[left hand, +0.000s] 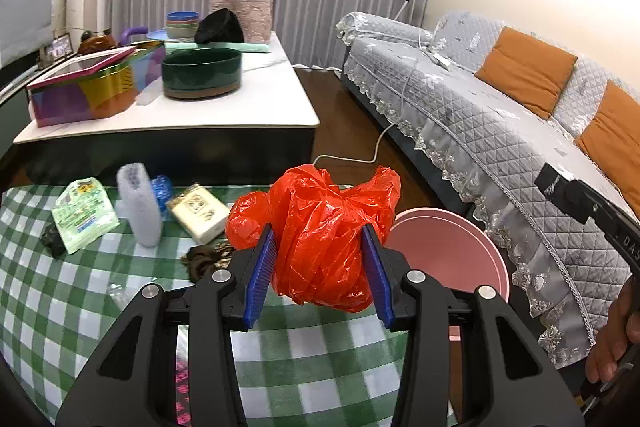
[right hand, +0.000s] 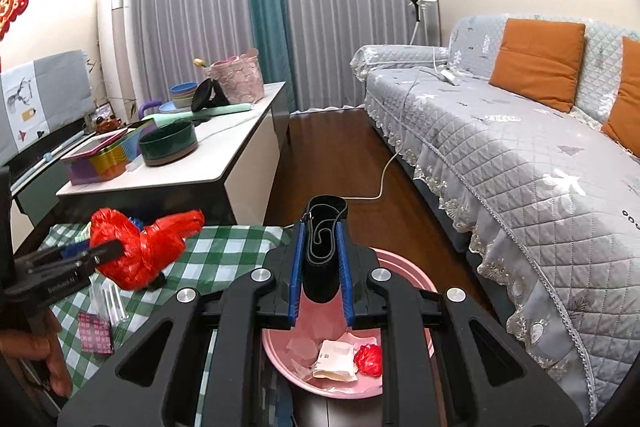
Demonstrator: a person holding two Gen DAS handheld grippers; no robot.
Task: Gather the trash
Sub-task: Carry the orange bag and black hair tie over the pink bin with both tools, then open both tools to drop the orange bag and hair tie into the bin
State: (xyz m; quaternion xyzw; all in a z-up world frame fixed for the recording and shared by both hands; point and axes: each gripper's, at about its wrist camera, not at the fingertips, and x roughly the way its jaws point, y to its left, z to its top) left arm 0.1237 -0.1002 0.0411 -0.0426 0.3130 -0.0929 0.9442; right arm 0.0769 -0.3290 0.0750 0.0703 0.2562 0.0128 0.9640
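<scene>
My left gripper (left hand: 320,239) is shut on a crumpled red plastic bag (left hand: 316,199), held above the right edge of the green checked table (left hand: 320,355), beside the pink bin (left hand: 452,251). The right wrist view shows that bag (right hand: 136,255) at the left. My right gripper (right hand: 320,231) is shut on a black folded leather-like piece (right hand: 324,263), hanging over the pink bin (right hand: 404,261). A white packet (right hand: 336,359), a red wad (right hand: 370,359) and paper scraps lie in the bin. A green packet (left hand: 84,215), a white foam sleeve (left hand: 138,205) and a cream box (left hand: 198,213) lie on the table.
Beyond the checked table stands a white-topped coffee table (left hand: 260,107) with a dark green bowl (left hand: 202,73) and a colourful box (left hand: 92,91). A grey quilted sofa (left hand: 480,131) runs along the right. A white cable (left hand: 360,157) crosses the wooden floor between them.
</scene>
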